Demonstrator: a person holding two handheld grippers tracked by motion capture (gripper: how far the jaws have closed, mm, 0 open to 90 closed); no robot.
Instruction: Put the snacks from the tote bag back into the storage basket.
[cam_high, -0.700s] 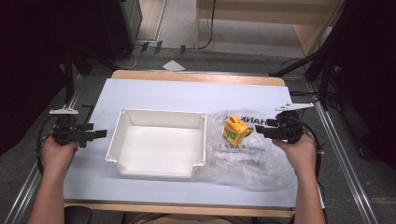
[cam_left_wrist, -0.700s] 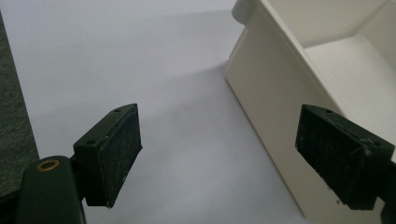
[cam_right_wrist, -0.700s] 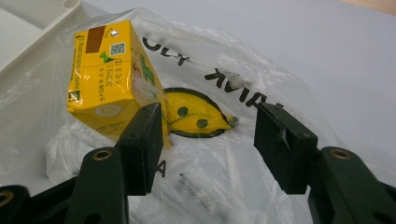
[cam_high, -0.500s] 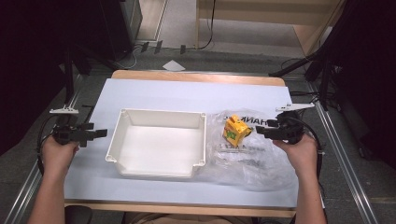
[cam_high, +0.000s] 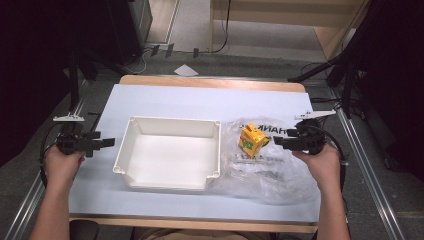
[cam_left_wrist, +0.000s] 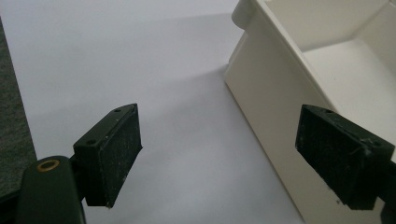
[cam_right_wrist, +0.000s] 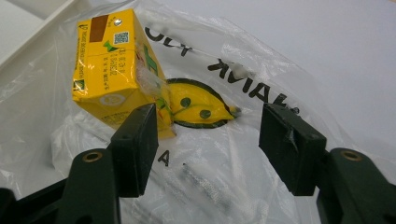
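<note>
So the desk (cam_high: 165, 100) has a tub (cam_high: 170, 152) sitting roughly in the middle, a bit toward the left. Right next to it on the right lies a plastic bag (cam_high: 265, 165), spread flat on the desk, its edge touching the tub's right wall. On top of the bag, toward its far side, sits a small carton (cam_high: 251, 140), tilted on a corner, close to the tub's right rim but apart from it. The left tongs (cam_high: 107, 143) are just left of the tub, apart from its wall. The right tongs (cam_high: 276, 143) are over the bag, just right of the carton.
</note>
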